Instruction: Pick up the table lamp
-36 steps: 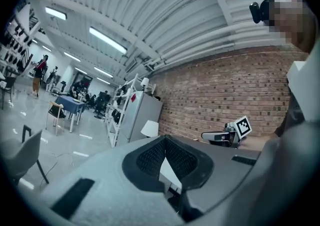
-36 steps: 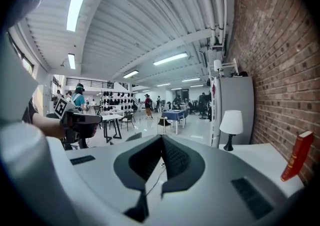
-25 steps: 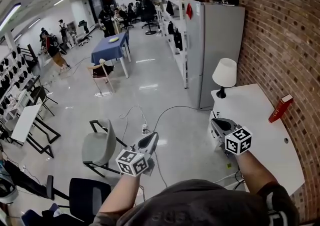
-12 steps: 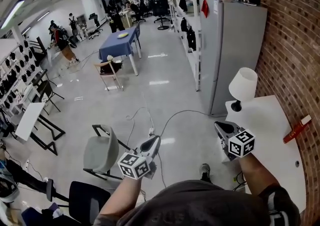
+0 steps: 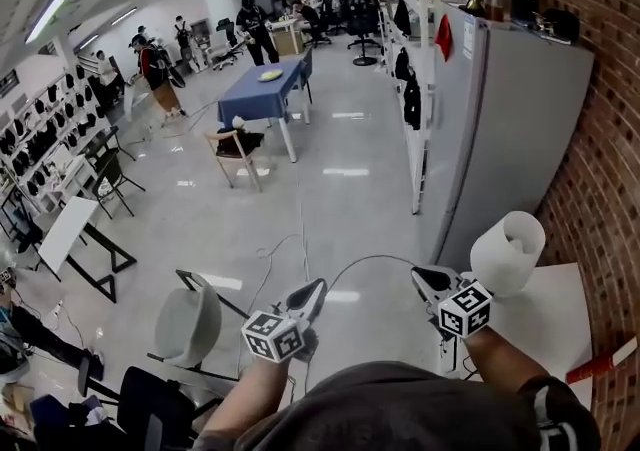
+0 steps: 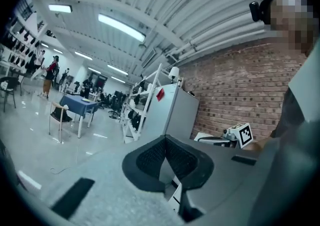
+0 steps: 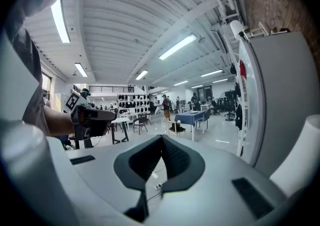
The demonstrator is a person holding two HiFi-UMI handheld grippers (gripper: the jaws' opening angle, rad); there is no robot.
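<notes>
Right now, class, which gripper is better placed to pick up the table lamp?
The right gripper is beside the table lamp, by the white table; the left gripper is over floor, farther off. The right jaws are shut and would likely need opening first.

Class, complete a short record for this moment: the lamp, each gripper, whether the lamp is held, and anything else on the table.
lamp: white shade, over the white table's edge beside the grey cabinet; base hidden
left gripper: fingers together, empty
right gripper: fingers together, empty, left of the lamp in the head view
lamp held: no
also on table: red book, near the brick wall
</notes>
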